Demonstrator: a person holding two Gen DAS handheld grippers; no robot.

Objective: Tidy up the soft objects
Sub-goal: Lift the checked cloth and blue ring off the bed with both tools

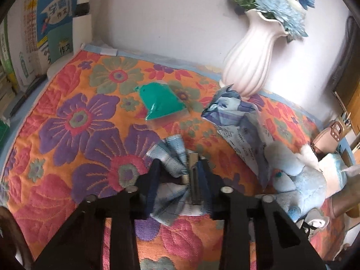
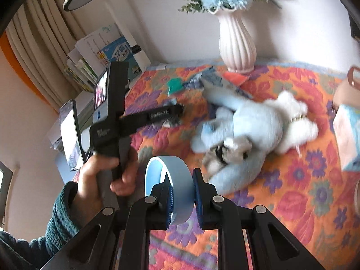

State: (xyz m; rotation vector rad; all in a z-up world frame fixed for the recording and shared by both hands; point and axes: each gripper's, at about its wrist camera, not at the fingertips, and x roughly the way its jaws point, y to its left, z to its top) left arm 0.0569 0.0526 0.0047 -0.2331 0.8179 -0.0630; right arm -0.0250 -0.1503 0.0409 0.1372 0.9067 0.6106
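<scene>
Left gripper [image 1: 180,175] pinches blue plaid cloth [image 1: 171,155] on floral quilt [image 1: 67,117]; right gripper [image 2: 182,193] clamps blue tape roll [image 2: 173,186]. Plush toy [image 2: 252,130] just beside — vase [image 1: 249,63], green packet [image 1: 162,103] behind; quilt's left open.

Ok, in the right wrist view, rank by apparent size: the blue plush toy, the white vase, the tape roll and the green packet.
1. blue plush toy
2. white vase
3. tape roll, though it sits close to the camera in the right hand-held gripper, which inflates it
4. green packet
</scene>
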